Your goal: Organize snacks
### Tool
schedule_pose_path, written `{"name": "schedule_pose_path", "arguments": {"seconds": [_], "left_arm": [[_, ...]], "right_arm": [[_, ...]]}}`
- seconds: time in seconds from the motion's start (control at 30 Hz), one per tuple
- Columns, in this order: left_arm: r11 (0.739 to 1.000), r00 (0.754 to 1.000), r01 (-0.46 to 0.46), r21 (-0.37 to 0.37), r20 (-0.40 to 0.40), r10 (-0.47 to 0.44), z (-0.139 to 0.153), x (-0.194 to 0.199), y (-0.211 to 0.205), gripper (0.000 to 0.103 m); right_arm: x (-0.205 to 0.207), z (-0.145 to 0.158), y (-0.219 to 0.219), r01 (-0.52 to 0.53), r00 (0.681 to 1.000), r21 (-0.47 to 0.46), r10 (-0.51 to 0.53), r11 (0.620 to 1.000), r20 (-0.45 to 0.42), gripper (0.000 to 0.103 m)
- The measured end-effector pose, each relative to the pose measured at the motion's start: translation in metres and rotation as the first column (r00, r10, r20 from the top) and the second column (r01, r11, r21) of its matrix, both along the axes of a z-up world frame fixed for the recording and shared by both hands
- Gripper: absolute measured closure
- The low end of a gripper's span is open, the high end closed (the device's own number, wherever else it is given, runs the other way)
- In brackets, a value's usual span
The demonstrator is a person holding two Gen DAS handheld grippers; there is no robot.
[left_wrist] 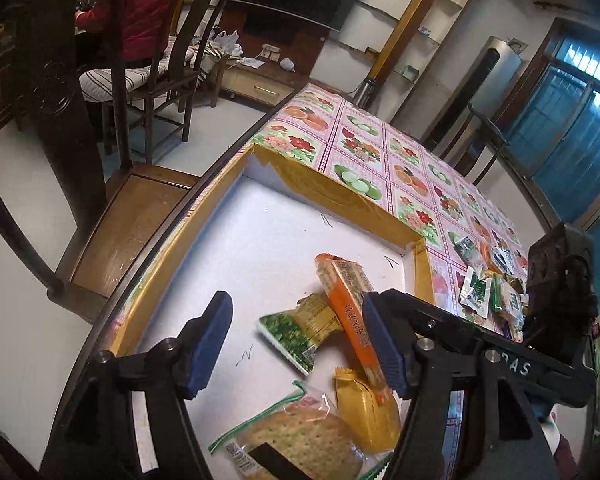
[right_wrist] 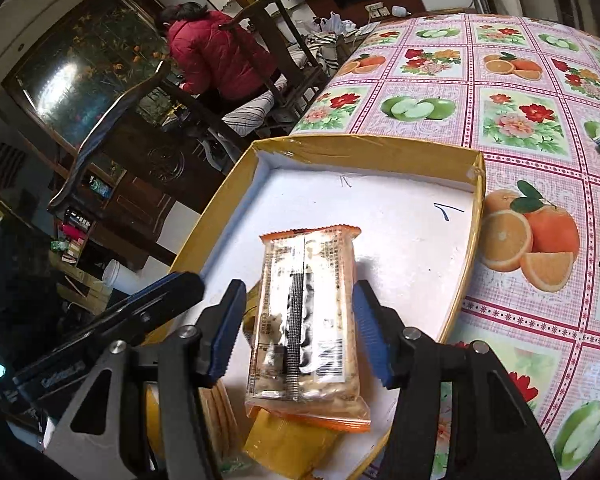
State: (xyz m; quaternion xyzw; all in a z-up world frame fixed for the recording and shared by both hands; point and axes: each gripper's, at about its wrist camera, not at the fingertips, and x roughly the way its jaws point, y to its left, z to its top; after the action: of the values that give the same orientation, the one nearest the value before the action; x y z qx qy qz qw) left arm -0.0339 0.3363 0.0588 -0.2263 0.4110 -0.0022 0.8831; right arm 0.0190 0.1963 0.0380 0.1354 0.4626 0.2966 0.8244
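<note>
While the table (right_wrist: 520, 92) stretches away ahead of both grippers, the tray (right_wrist: 474, 216) sits right under them, its white floor open beyond the fingertips. Already in it, below the left gripper (left_wrist: 296, 342), lie a green pack (left_wrist: 292, 330), a yellow pack (left_wrist: 364, 408) and a cracker bag (left_wrist: 296, 444). That gripper hangs spread wide, holding nothing. Off to its right, past the tray wall, loose snacks (left_wrist: 492, 292) wait on the cloth.

The right gripper (right_wrist: 298, 330) brackets the orange bar (right_wrist: 304, 320) — jaws apart, pads just beside its long edges, so the bar looks freshly set down, one end propped on the yellow pack. Judged step: placing this bar — nearly done. Next, probably back the right gripper off without dragging the bar, then fetch another from the loose snacks.
</note>
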Motion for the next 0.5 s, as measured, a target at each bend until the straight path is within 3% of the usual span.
{"name": "schedule_pose_path", "arguments": {"seconds": [0.07, 0.13, 0.2, 0.3, 0.4, 0.5], "left_arm": [[1.000, 1.000, -0.011, 0.000, 0.022, 0.011, 0.005, -0.013, -0.002, 0.034], [0.998, 0.999, -0.031, 0.050, 0.044, 0.029, 0.011, -0.025, -0.012, 0.031], [0.994, 0.996, -0.045, 0.104, 0.075, 0.037, 0.018, -0.039, -0.026, 0.025], [0.983, 0.989, -0.055, 0.173, 0.144, 0.030, 0.030, -0.064, -0.053, 0.025], [0.954, 0.974, -0.122, 0.273, 0.219, 0.062, 0.043, -0.091, -0.080, 0.025], [0.904, 0.948, -0.217, 0.368, 0.302, 0.104, 0.055, -0.121, -0.101, 0.025]], "right_arm": [[-0.002, 0.000, -0.002, -0.001, 1.000, 0.018, 0.001, 1.000, -0.002, 0.044], [-0.009, 0.006, -0.009, 0.005, 1.000, 0.009, -0.005, 1.000, 0.021, 0.044], [-0.022, 0.014, -0.018, 0.004, 0.998, -0.026, -0.002, 1.000, 0.067, 0.043], [-0.050, 0.027, -0.038, 0.022, 0.987, -0.105, -0.004, 0.994, 0.162, 0.039], [-0.082, 0.030, -0.062, 0.046, 0.972, -0.177, -0.003, 0.983, 0.237, 0.035], [-0.109, 0.026, -0.084, 0.058, 0.963, -0.211, 0.001, 0.976, 0.268, 0.035]]}}
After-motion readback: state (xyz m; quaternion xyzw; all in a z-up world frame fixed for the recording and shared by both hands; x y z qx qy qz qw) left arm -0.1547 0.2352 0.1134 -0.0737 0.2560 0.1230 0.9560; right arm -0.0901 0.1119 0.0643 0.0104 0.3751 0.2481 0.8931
